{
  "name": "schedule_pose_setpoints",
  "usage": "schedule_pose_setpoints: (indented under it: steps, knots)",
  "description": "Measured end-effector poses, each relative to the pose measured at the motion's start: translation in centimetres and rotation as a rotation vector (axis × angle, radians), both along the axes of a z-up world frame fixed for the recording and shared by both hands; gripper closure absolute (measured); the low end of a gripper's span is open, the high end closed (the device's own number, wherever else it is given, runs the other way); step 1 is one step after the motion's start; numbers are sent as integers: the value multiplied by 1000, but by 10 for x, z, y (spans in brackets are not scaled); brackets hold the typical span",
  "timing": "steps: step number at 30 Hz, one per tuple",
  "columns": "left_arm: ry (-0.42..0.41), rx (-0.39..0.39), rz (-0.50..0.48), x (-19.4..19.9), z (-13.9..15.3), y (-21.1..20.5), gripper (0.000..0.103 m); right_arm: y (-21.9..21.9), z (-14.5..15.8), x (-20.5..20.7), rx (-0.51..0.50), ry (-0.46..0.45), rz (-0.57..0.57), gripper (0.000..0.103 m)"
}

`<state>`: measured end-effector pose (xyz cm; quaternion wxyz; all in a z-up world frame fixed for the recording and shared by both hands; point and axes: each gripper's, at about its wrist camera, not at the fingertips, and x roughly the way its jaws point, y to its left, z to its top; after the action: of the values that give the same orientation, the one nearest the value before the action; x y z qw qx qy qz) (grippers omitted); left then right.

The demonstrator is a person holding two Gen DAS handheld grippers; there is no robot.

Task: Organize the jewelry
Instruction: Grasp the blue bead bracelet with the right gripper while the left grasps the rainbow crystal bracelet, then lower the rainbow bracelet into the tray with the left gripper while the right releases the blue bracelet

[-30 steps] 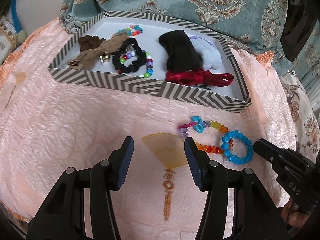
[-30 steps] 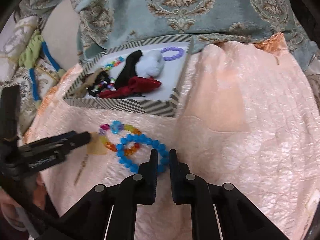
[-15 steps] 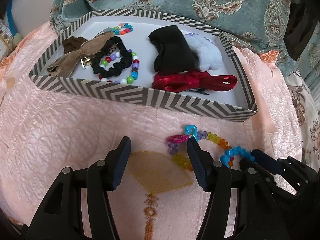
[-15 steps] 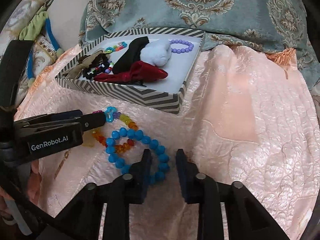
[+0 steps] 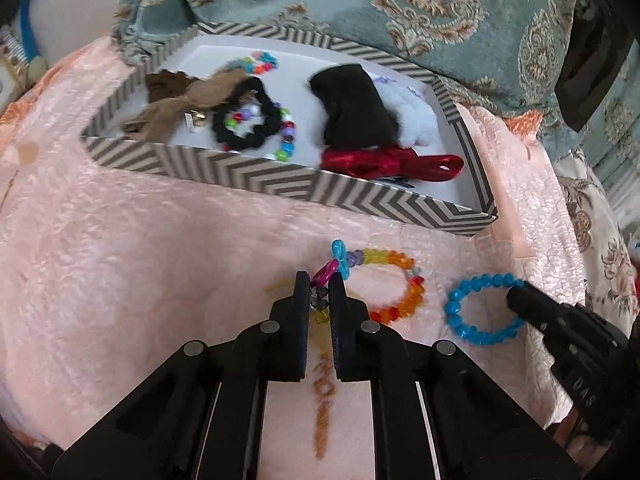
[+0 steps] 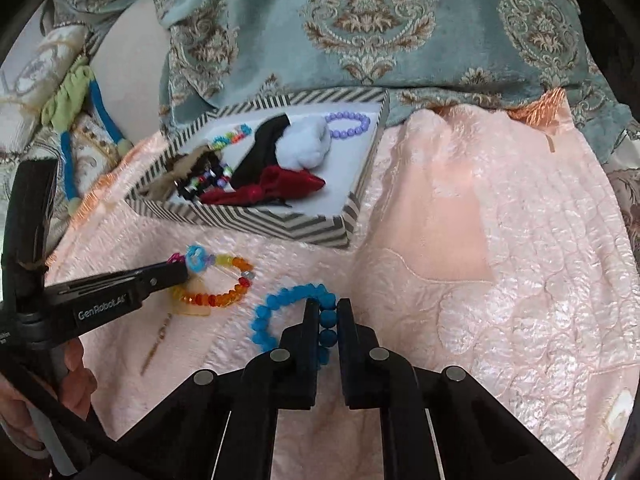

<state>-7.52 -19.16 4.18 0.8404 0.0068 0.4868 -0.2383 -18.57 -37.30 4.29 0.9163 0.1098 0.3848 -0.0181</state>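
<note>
Jewelry mostly fills the striped box (image 5: 280, 184) at my twelve o'clock; I've two bracelets left on the pink quilt (image 6: 500, 280) (neither lifted yet). My left gripper (image 5: 319, 292) is pinched shut on the rainbow bracelet (image 5: 394, 280), my right gripper (image 6: 328, 320) on the blue bracelet (image 6: 280, 308) at its three o'clock.

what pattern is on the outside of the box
Grey and white chevron stripes run along the box wall; clearest in the left wrist view.

A peach quilted bedspread (image 6: 500, 280) is covering the surface, an orange embroidered motif (image 5: 324, 392) showing near its front edge. A teal damask fabric (image 6: 380, 28) is lying along its far edge, and a green-and-blue cord (image 6: 80, 108) is hanging beyond its far left corner.
</note>
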Motion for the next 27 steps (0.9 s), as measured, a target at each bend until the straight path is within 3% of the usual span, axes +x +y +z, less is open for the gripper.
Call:
schedule_pose_setpoints:
  steps: [13,27]
  knots:
    - [-128,35,26,-19,50,37,95,28,44,-5,-43,-54,61,95]
    - [-192,60,43,-11,74,53,95,56,68,13,-90,-68,137,95]
